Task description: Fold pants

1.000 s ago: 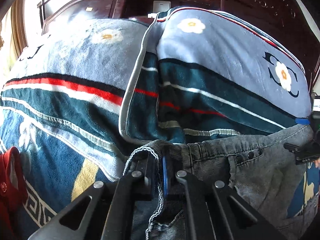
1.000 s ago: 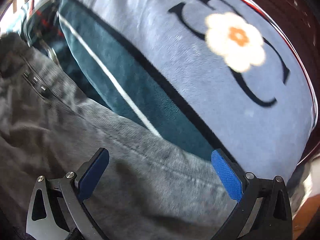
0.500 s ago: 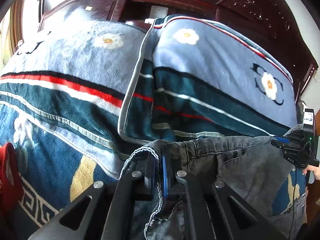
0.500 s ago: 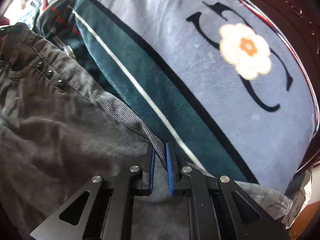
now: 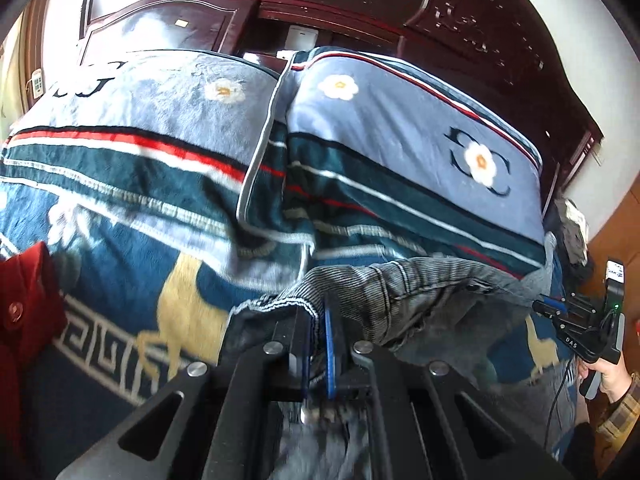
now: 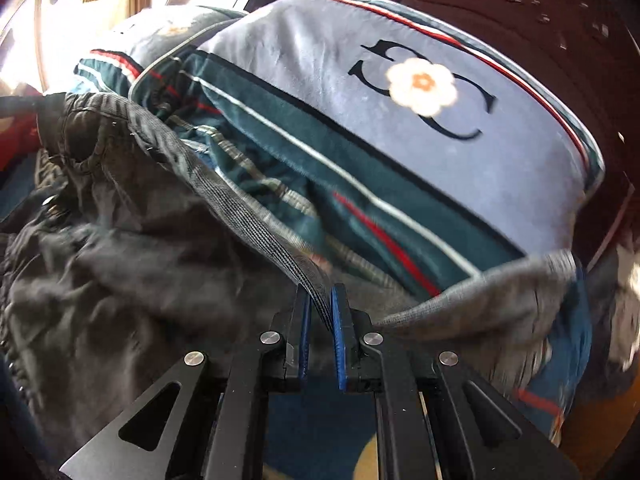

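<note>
Grey corduroy pants (image 5: pixel 420 292) hang by the waistband between my two grippers, lifted above the bed. My left gripper (image 5: pixel 318 320) is shut on the left end of the waistband. My right gripper (image 6: pixel 320 308) is shut on the other end of the waistband (image 6: pixel 256 232); it also shows at the right edge of the left wrist view (image 5: pixel 548 306). The pants' body (image 6: pixel 100 280) sags to the left in the right wrist view. The legs are hidden below.
Two blue flower-patterned pillows (image 5: pixel 400 152) lie against a dark carved wooden headboard (image 5: pixel 460 12). A patterned blue blanket (image 5: pixel 120 280) covers the bed. A red garment (image 5: pixel 24 312) lies at the left edge.
My right gripper closed on the waistband after being open. Both grippers have since lifted the pants up and back from the pillows.
</note>
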A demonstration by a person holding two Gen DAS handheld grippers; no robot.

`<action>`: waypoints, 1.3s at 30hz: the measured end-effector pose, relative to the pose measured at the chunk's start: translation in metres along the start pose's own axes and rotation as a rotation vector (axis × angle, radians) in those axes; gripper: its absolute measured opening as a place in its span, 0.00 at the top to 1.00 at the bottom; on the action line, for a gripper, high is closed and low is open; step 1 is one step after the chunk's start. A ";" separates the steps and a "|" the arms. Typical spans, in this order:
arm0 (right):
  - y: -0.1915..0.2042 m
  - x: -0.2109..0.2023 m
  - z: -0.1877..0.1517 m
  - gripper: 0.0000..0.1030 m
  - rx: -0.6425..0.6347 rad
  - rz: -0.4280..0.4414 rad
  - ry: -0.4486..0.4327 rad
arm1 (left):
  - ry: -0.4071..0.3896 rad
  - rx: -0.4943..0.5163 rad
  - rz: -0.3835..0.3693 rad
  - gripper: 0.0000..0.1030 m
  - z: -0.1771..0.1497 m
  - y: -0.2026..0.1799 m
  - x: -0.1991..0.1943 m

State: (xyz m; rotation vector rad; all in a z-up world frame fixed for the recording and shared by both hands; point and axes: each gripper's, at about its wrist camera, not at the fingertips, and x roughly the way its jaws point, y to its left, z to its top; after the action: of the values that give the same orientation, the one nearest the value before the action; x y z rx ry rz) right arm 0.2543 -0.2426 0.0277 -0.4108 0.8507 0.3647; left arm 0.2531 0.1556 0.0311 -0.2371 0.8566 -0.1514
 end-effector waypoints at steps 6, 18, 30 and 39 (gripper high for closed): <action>0.015 -0.053 -0.037 0.91 0.089 0.047 -0.068 | 0.025 0.025 -0.013 0.93 -0.026 0.000 -0.039; 0.081 -0.117 -0.118 0.91 0.235 0.159 -0.075 | 0.139 0.094 -0.036 0.93 -0.098 0.019 -0.089; 0.126 -0.101 -0.167 0.91 0.312 0.238 0.025 | 0.336 0.122 0.047 0.93 -0.144 0.039 -0.065; 0.137 -0.063 -0.183 0.66 0.294 0.258 0.130 | 0.422 0.143 0.141 0.65 -0.153 0.041 -0.057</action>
State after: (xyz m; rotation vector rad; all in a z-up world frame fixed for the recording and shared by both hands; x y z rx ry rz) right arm 0.0340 -0.2227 -0.0589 -0.0515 1.0709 0.4462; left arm 0.1010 0.1858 -0.0345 -0.0074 1.2722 -0.1315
